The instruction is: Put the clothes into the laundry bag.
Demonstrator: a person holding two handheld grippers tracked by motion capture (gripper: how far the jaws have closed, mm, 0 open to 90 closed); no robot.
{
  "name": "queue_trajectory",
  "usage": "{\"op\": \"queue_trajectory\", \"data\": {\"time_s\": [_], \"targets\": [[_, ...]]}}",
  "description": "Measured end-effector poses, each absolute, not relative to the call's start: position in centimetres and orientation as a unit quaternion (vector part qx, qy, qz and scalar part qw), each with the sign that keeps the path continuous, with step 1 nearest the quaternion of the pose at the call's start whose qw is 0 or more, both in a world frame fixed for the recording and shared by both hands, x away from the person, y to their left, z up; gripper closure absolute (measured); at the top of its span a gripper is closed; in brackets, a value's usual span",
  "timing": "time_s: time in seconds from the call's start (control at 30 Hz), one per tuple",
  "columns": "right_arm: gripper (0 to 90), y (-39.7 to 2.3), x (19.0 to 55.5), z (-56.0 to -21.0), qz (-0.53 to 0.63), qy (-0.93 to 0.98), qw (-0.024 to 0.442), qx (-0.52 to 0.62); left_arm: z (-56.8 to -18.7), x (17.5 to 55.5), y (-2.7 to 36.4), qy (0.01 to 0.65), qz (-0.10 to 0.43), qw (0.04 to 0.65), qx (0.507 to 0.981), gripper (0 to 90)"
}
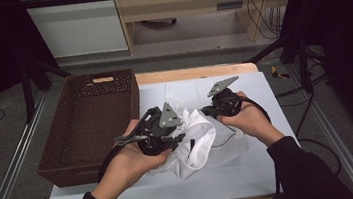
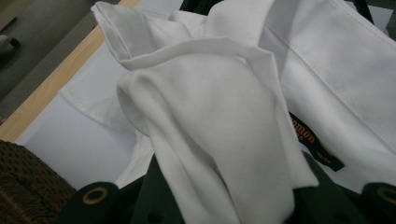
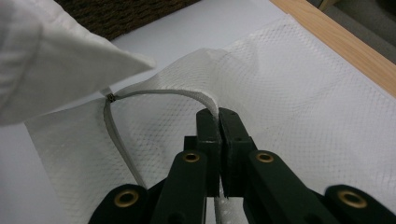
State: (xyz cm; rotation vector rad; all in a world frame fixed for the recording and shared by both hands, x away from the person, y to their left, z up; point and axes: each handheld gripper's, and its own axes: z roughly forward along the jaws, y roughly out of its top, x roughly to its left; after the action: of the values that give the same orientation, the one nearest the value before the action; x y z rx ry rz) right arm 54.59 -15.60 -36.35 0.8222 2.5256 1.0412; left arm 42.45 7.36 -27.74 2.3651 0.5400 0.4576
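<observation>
Left tool [image 1: 175, 130]: clenched on the white shirt [image 2: 224, 116], fabric bunched between its jaws.
Right tool [image 3: 218, 119]: clenched on the mesh laundry bag's [image 3: 303, 93] zip edge.
Shirt: mid-desk [image 1: 124, 191], beside the wicker basket [image 1: 87, 125].

Two grippers [image 1: 180, 129] [image 1: 206, 110], one white shirt [image 1: 196, 140], one mesh bag [image 1: 232, 146], one wicker basket [image 1: 87, 132], one table [image 1: 253, 171].
</observation>
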Motion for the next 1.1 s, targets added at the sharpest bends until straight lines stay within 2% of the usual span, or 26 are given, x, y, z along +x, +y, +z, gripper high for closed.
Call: {"op": "queue_trajectory", "data": {"time_s": [0.67,1.1], "targets": [[88.5,-15.7,54.9,-36.6,0.362,0.875,0.139,0.290,-27.5,40.8,5.1,0.177,0.147,0.357,0.905,71.9],[88.4,-15.8,54.9,-36.6,0.363,0.876,0.137,0.287,-29.7,40.8,3.5,0.155,0.123,0.362,0.911,71.6]]}}
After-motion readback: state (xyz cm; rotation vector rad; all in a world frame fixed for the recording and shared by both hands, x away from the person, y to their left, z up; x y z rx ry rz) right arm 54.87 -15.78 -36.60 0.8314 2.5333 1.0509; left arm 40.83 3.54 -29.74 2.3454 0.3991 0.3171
